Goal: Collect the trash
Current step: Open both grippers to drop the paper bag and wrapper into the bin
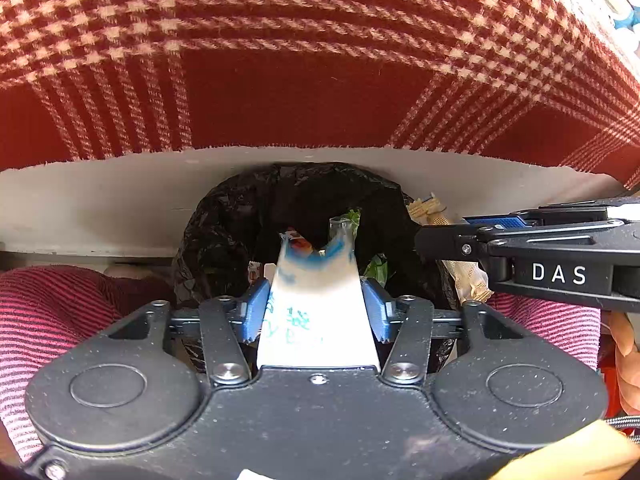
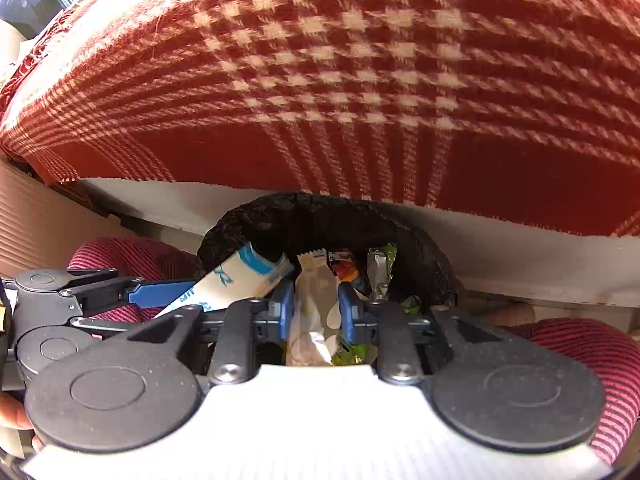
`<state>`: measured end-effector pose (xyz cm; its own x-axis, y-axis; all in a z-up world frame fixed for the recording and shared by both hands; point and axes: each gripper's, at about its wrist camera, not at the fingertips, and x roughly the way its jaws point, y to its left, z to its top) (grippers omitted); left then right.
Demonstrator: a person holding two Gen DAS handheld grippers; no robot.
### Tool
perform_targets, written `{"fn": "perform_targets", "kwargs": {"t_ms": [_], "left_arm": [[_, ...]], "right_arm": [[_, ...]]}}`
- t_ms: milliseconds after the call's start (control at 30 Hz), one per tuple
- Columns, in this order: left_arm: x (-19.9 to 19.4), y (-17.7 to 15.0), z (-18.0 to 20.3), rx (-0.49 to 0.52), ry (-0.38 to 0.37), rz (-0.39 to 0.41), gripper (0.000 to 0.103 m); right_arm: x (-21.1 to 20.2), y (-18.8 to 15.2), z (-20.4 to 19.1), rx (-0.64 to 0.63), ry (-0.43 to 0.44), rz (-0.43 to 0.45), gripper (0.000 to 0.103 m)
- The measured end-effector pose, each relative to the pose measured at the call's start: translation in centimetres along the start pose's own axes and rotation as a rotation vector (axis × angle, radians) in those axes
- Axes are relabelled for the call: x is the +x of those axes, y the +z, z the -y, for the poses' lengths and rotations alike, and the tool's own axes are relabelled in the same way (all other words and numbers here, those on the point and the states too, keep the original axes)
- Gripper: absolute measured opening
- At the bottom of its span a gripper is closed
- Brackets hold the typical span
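Left gripper [image 1: 316, 304]: your jaws are clenched on a white flattened carton with blue print [image 1: 316, 300], its torn top pointing out over the bin mouth.
Right gripper [image 2: 314, 312]: your jaws grip a pale cream crinkled snack wrapper [image 2: 312, 304], which hangs between the blue pads [image 2: 285, 312] just above the bin.
Bin: a round bin lined with a black plastic bag [image 1: 224, 216] sits directly ahead of both grippers, between your knees in pink-striped trousers [image 1: 52, 300].
Bin contents: green and silver wrappers [image 2: 380, 268] and an orange scrap lie inside.
Beyond: a white ledge [image 1: 100, 196] runs behind the bin, and above it hangs a red and cream checked woollen cloth [image 1: 300, 60].
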<state>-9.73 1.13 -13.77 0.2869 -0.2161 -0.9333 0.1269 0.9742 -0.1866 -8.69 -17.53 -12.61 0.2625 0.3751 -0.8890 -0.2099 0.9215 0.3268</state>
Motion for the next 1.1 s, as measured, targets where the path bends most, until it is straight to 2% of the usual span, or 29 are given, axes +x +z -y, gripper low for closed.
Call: {"fn": "perform_targets", "kwargs": {"t_ms": [233,500,1100], "left_arm": [[-0.3,0.0,0.2,0.002,-0.009,-0.006,0.054],[-0.4,0.1,0.3,-0.002,-0.014,-0.012,0.067],[0.2,-0.1,0.3,-0.008,0.002,-0.017,0.071]], "right_arm": [[-0.2,0.0,-0.1,-0.008,-0.006,0.005,0.049],[-0.9,-0.1,-0.1,-0.025,-0.017,0.015,0.053],[-1.2,-0.1,0.0,-0.028,-0.017,0.021,0.057]]}}
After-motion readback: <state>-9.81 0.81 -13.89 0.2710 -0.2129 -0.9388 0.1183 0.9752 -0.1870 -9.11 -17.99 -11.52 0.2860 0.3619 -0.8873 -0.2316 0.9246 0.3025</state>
